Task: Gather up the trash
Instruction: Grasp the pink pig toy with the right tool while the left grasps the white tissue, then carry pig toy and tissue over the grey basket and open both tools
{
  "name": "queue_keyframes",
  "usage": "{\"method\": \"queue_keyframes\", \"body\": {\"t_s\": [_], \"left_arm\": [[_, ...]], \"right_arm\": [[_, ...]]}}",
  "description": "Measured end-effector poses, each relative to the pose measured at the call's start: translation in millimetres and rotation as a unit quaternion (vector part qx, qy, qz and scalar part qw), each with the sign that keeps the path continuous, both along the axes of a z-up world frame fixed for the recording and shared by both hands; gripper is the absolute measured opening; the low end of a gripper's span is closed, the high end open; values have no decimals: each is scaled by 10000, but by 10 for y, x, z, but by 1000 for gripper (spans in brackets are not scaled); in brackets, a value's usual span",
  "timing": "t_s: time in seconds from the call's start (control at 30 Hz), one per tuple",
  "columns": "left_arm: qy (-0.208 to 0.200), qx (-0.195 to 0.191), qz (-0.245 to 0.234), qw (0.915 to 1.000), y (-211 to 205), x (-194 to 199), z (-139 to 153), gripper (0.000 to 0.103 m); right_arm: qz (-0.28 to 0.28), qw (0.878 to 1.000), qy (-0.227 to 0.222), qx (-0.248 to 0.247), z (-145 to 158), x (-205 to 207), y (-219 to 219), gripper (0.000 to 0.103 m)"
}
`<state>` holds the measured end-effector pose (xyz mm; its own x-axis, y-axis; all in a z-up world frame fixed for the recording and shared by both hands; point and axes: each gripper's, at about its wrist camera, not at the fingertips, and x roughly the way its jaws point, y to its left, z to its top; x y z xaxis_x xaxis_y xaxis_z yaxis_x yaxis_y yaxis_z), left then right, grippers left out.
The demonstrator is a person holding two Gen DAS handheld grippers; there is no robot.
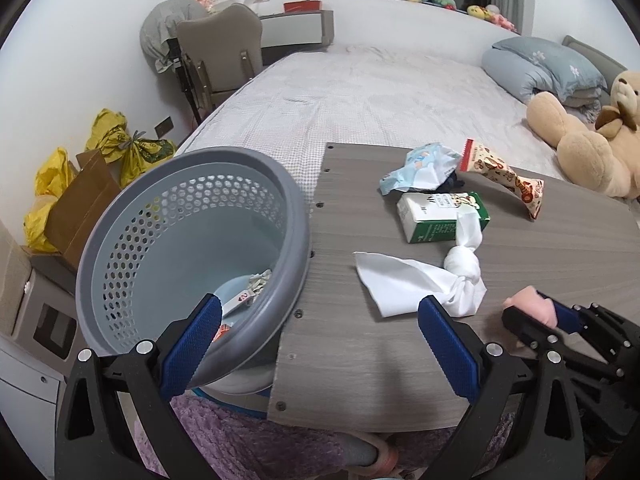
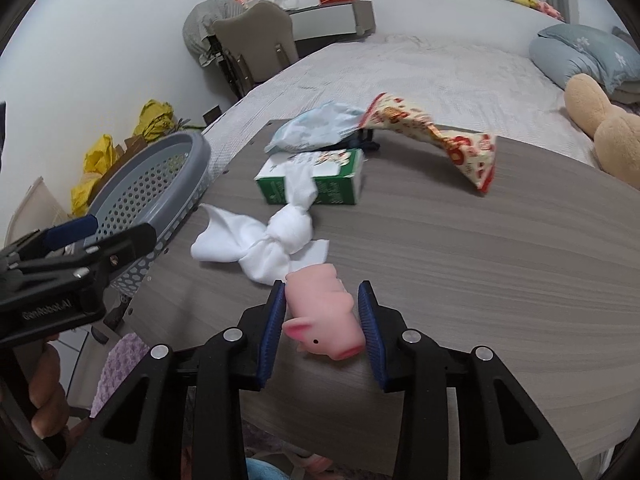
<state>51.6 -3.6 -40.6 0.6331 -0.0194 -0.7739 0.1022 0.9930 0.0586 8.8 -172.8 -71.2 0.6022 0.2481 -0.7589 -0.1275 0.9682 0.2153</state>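
Note:
My right gripper is shut on a pink toy pig, held just above the grey wooden table; it also shows in the left wrist view. My left gripper is open, its left finger reaching into a grey perforated trash basket at the table's left edge, with a few scraps inside. On the table lie a knotted white cloth, a green-and-white milk carton, a blue-white wrapper and a red-patterned snack wrapper.
A bed with a blue pillow and a tan teddy bear lies behind the table. A chair, yellow bags and a cardboard box stand at the left.

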Motion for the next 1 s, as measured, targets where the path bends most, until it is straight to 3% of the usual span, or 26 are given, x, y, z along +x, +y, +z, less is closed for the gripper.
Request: {"method": "queue_keyframes", "body": {"t_s": [0.4,0.7,0.9,0.97,1.0], "left_arm": [[288,-101,-680,9972,-628,294,-175,97],[472,-16,-837,9954,-864,407,-391,92],[712,-162,-915,9931,-876,415,-465,54],[730,-220,-964,9924,-864,401,-448,36],[727,-235,-979,9923,-859,393,-439,35]], "right_arm": [[-590,9979,-38,262,30,-101,-593,36],[-702,9964,22,468,-49,-91,-757,36],[-669,9964,36,519,-63,-94,-748,36],[-666,9964,22,522,-53,-101,-742,36],[-663,9964,19,521,-48,-104,-738,36]]}}
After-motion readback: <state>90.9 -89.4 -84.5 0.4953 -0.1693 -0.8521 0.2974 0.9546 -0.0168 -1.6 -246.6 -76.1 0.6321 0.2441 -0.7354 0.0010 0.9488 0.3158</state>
